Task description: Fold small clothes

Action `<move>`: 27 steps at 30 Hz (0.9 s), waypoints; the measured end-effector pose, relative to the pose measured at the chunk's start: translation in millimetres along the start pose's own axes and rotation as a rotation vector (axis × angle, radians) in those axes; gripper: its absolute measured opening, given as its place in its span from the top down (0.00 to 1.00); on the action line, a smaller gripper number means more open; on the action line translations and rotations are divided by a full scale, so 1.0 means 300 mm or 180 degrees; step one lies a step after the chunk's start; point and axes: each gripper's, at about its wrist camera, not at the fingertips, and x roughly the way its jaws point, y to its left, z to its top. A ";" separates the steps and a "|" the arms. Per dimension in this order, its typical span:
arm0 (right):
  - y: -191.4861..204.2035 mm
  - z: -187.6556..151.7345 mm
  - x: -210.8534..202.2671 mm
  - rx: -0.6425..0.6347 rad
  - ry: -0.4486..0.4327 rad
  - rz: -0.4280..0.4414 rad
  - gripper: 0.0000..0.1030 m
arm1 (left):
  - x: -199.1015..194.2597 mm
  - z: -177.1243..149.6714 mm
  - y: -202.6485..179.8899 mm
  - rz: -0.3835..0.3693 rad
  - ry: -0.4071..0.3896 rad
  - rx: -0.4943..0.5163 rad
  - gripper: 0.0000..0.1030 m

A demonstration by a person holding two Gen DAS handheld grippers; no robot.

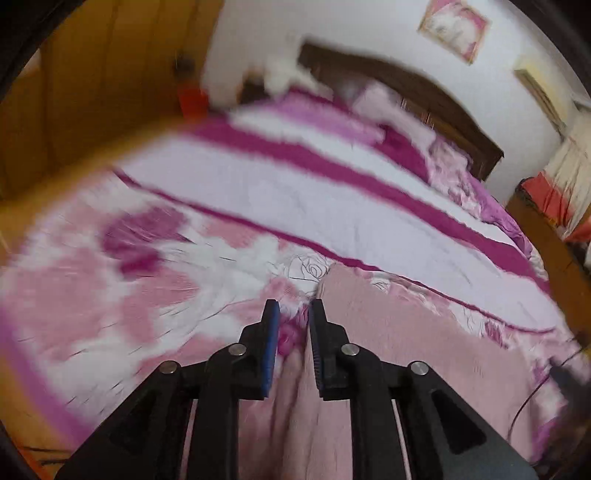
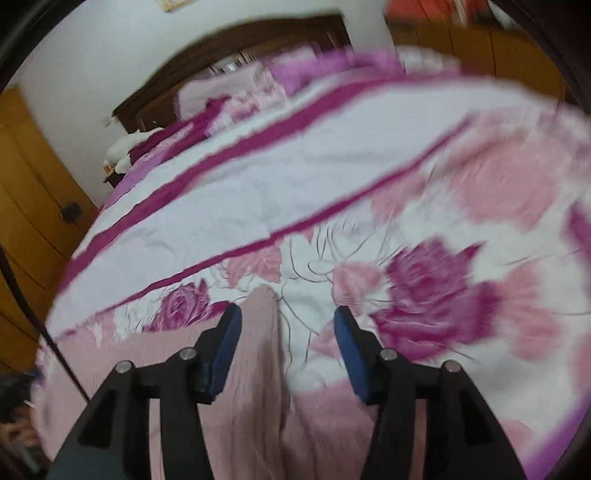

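A pale pink knitted garment (image 1: 388,332) lies on the flower-patterned bedspread (image 1: 110,280) at the near end of the bed, its cloth running up between both tools. In the left wrist view, the left gripper (image 1: 293,314) has its blue-padded fingers drawn close together, with a ridge of the pink fabric pinched between them. In the right wrist view, the right gripper (image 2: 286,317) stands spread wide; a fold of the garment (image 2: 258,332) rests against its left finger, the other finger clear of it. Beyond lie magenta-striped covers (image 2: 258,177), pillows (image 1: 384,103), and a dark wooden headboard (image 2: 221,44) against the white wall (image 1: 369,29).
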 end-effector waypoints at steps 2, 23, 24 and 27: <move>0.037 -0.081 -0.103 0.0046 -0.0115 0.0161 0.33 | -0.121 -0.102 -0.038 -0.0123 -0.0143 -0.0003 1.00; 0.222 -0.282 -0.210 -0.0372 0.0296 -0.0012 0.52 | -0.060 -0.359 -0.059 -0.0135 0.0636 0.0175 1.00; 0.276 -0.272 -0.218 -0.0492 0.0243 0.0024 0.44 | -0.063 -0.358 -0.058 -0.0139 0.0631 0.0170 1.00; 0.469 -0.255 -0.251 -0.0962 0.0122 0.0178 0.29 | -0.068 -0.358 -0.055 -0.0124 0.0599 0.0184 1.00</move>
